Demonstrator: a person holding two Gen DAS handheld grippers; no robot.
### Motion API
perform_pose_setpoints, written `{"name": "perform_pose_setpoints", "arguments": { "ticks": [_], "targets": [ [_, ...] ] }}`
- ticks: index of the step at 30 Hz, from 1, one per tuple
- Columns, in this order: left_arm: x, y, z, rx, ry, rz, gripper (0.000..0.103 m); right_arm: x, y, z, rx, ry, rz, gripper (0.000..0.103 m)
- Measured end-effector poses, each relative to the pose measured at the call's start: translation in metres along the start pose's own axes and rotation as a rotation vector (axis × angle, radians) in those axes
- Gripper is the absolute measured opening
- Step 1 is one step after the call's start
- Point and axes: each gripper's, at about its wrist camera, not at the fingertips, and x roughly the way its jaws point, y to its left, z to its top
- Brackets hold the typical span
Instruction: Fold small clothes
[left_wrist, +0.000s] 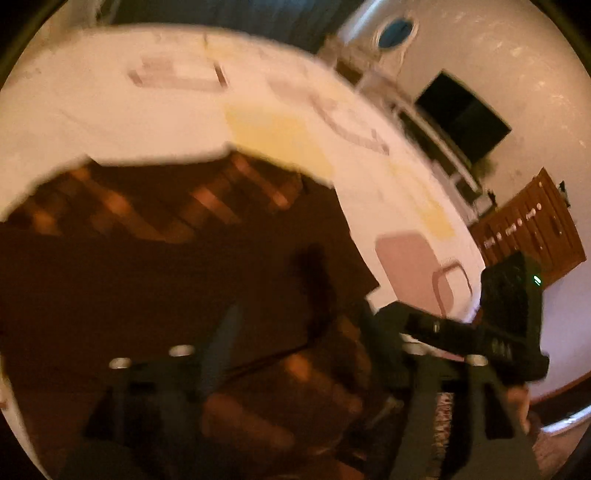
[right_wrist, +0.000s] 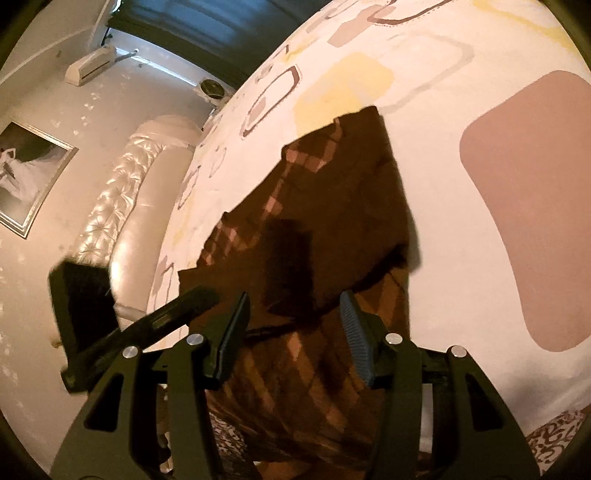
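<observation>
Right gripper, at the lower centre of its view, stands with jaws apart over the brown plaid garment; no pad presses the cloth. Left gripper appears blurred at the bottom of its view, jaws likewise apart, nothing clamped. The garment lies partly folded on the patterned bedsheet, centre frame. Expect it to be light, soft and limp: it will sag and slide on itself. Take hold at a corner or a folded edge, pinching all layers together.
</observation>
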Motion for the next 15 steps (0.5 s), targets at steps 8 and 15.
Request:
{"name": "perform_pose_setpoints", "arguments": {
  "ticks": [8, 15],
  "targets": [
    [-0.065, 0.074, -0.039, -0.089, -0.078, 0.139, 0.071, 0.021, 0.004, 0.008, -0.005, 0.005, -0.036, 0.058],
    [-0.087, 0.134, -0.065, -0.219, -0.078, 0.215, 0.071, 0.046, -0.008, 0.012, 0.052, 0.036, -0.069, 0.058]
  ]
}}
